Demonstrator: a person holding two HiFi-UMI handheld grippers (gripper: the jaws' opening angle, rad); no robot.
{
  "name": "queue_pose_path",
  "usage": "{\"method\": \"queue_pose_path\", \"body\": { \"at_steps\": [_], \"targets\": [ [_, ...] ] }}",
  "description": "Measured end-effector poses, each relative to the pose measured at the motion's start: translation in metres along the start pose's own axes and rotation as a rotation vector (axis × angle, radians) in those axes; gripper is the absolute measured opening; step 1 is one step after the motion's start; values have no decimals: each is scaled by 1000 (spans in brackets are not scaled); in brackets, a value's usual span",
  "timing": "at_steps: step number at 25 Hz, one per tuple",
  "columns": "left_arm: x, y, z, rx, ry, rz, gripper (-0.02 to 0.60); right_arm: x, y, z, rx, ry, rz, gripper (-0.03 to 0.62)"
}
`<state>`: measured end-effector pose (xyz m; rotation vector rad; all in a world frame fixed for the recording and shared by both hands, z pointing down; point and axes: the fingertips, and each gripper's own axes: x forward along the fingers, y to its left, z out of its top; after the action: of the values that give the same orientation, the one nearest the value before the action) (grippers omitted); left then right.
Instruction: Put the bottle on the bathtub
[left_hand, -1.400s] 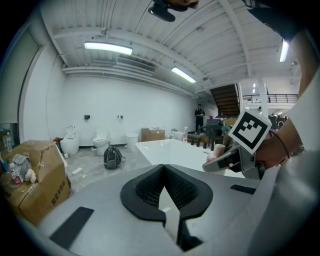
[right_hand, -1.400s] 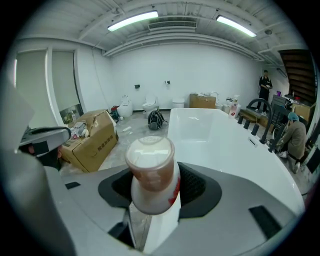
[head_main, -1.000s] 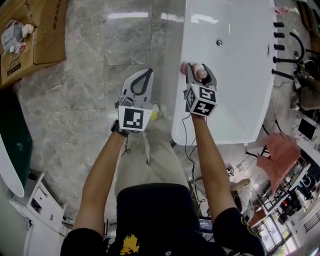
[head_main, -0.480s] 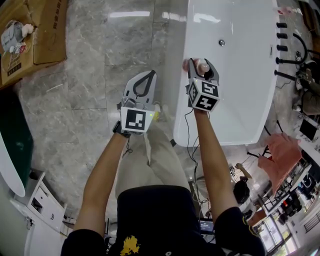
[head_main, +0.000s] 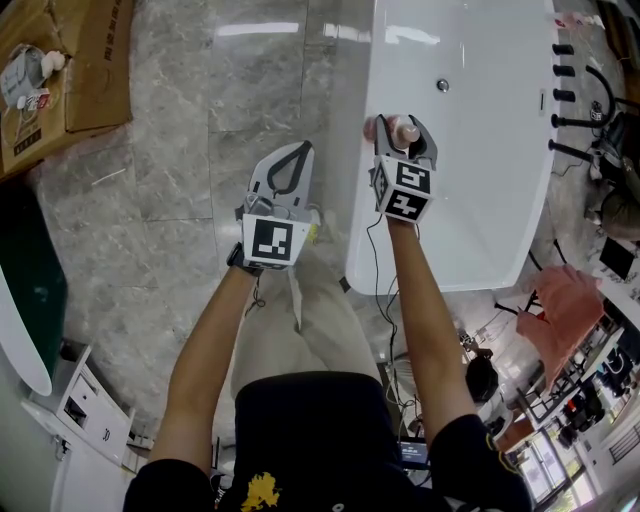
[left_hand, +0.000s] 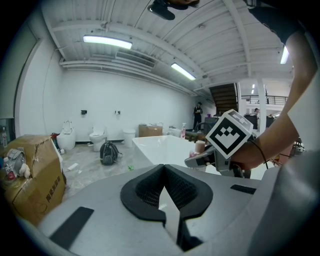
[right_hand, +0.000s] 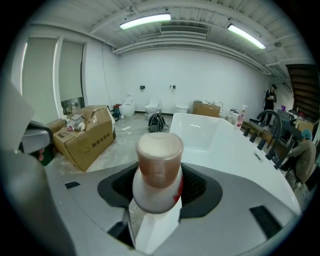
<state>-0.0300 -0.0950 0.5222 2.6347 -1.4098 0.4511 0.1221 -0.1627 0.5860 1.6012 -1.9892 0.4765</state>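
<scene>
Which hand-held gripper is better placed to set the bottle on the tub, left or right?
Right. The right hand-held gripper is shut on the white bottle with a brown cap and hangs over the rim of the white bathtub. The left hand-held gripper is shut on nothing, over the grey marble floor.

text: none legible | cardboard box (right_hand: 85, 137): dark print, too blurred to read

Bright, even indoor light from ceiling tube lamps (right_hand: 145, 20). Lamp glare streaks the glossy floor (head_main: 255, 30) and bathtub (head_main: 480, 150). Shadows faint. Gripper views fisheye-bent, corners black; near bottle (right_hand: 159, 170) soft.
</scene>
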Motion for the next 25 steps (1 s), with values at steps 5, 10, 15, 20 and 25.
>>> {"method": "queue_pose_path", "body": {
  "at_steps": [5, 10, 15, 20, 25],
  "targets": [
    [0, -2, 0, -3, 1, -2, 18, 3, 0, -2, -24, 19, -11, 235],
    [1, -3, -1, -6, 0, -2, 18, 7, 2, -5, -14, 34, 4, 291],
    [2, -3, -1, -6, 6, -2, 18, 8, 2, -7, -13, 41, 6, 296],
    [-1, -2, -2, -5, 2, -1, 18, 6, 4, -8, -11, 44, 3, 298],
    [-2, -4, -2, -12, 13, 0, 18, 1, 5, -10, -8, 44, 5, 308]
  ]
}}
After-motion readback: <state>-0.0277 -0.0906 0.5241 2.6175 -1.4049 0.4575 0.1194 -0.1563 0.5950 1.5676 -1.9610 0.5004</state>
